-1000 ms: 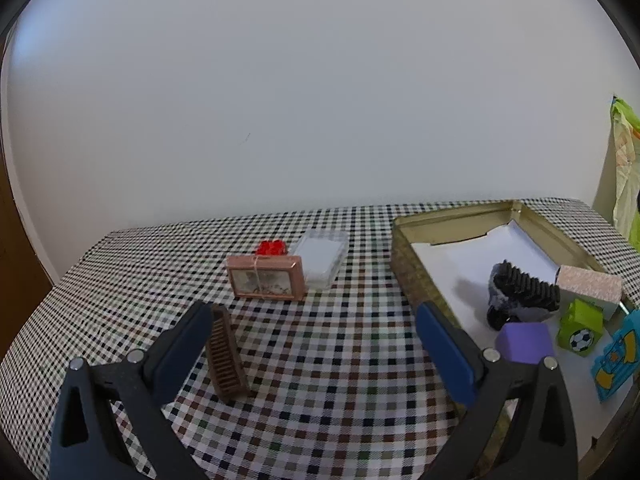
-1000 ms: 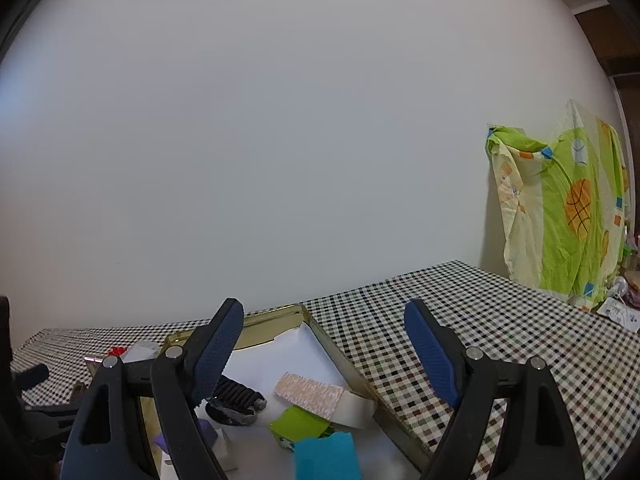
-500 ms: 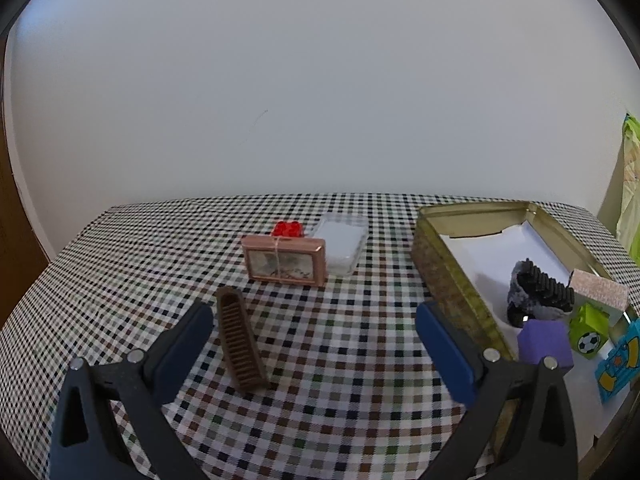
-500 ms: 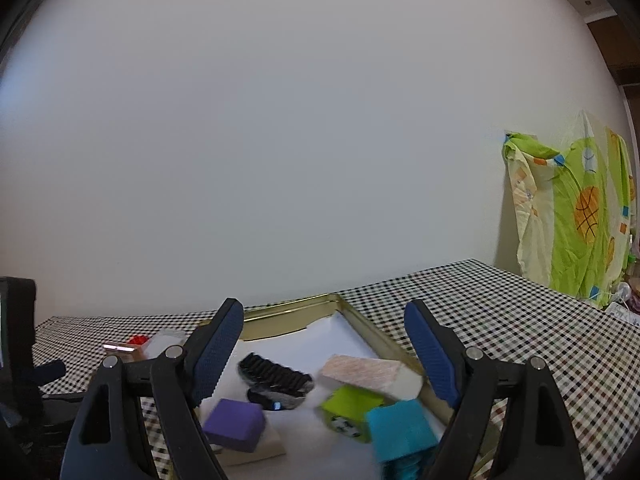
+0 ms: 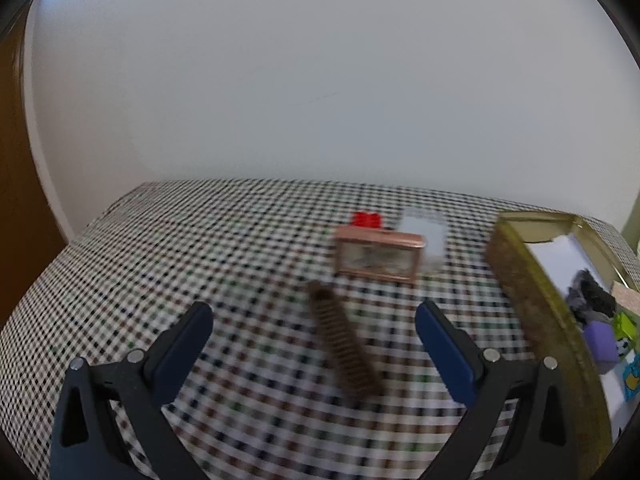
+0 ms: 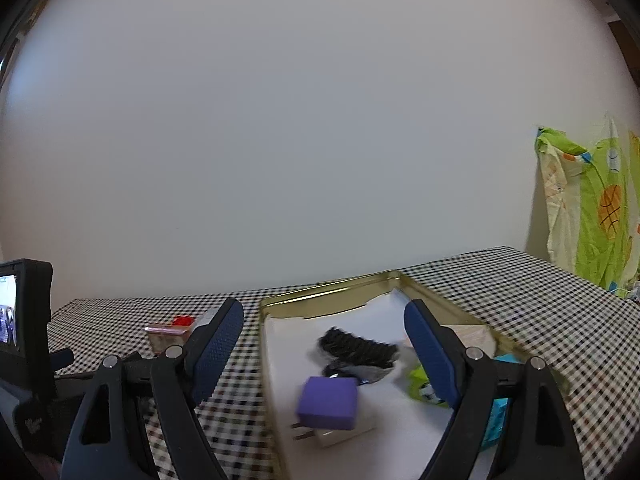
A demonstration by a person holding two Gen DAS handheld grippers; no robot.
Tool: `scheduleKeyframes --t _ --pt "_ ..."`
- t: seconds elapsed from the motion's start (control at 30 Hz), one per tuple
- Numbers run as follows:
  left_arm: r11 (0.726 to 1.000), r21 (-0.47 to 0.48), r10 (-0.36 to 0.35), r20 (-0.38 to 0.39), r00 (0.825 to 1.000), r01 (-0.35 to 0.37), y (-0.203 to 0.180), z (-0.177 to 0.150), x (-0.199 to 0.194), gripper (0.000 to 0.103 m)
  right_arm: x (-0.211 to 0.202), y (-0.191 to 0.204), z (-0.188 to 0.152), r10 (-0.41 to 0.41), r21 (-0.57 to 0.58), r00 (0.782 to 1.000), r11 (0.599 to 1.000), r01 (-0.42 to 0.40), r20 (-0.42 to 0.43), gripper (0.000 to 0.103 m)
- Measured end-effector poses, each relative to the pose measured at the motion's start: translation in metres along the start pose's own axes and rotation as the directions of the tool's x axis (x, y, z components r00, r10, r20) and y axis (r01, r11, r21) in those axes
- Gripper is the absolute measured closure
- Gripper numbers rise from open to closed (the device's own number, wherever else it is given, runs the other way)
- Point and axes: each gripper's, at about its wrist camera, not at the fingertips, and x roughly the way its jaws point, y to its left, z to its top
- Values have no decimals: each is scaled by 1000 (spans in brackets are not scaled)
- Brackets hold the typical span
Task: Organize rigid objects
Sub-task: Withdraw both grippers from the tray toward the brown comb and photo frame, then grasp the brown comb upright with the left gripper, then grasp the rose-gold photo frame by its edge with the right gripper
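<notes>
A brown comb (image 5: 345, 340) lies on the checkered tablecloth between and just beyond the fingers of my open, empty left gripper (image 5: 314, 344). Behind it stand a copper-framed box (image 5: 378, 254), a red piece (image 5: 366, 219) and a clear plastic box (image 5: 426, 236). A gold tin tray (image 6: 332, 292) lined with white paper holds a purple block (image 6: 328, 402), a black brush (image 6: 356, 350), a green block (image 6: 418, 382), a teal block (image 6: 496, 408) and a speckled beige block (image 6: 472, 334). My right gripper (image 6: 324, 354) is open and empty, hovering over the tray's near end.
The tray (image 5: 520, 280) sits at the right of the left wrist view. A white wall backs the table. A green patterned cloth (image 6: 592, 208) hangs at the far right. The left gripper's camera body (image 6: 24, 312) shows at the left edge.
The left gripper has swung left, so the comb now lies between its fingers and the tray slid to the right edge. The right gripper has also shifted left, centring over the tray.
</notes>
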Motion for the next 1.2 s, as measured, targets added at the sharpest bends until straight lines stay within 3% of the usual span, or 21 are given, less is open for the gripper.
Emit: scheduleKeyframes --t 0.33,0.53,0.7,0.77,0.93,1.0,1.07,1.1,1.2 --pt "995 -93 22 -72 997 -29 40 5 20 1 8 32 -6 43 2 998 999 -43 -42 19" --pt "998 -51 14 -91 996 -19 18 6 27 1 15 45 -8 55 18 996 998 -54 -69 19" --pt "1000 -16 -16 -151 988 14 -7 5 40 8 16 47 -10 64 16 996 998 -63 -69 19" --pt "1000 -15 -27 -178 984 25 -12 5 45 13 19 45 -10 69 22 995 997 -68 -76 19" --pt "998 -21 -69 -268 961 66 -17 0 61 39 22 43 -10 74 27 995 997 -72 -73 19" --pt "998 -18 -70 -259 963 67 -16 -1 59 45 23 45 -10 75 16 995 997 -74 -70 19" --pt "997 14 -73 -257 964 79 -12 2 62 60 27 49 -10 83 1 993 996 -84 -86 19" --pt "995 26 -86 -254 963 96 -10 2 55 77 31 49 -10 87 -3 992 996 -87 -94 19" --pt "986 70 -126 -256 959 148 -1 4 56 79 39 56 -10 81 -5 990 997 -82 -112 19"
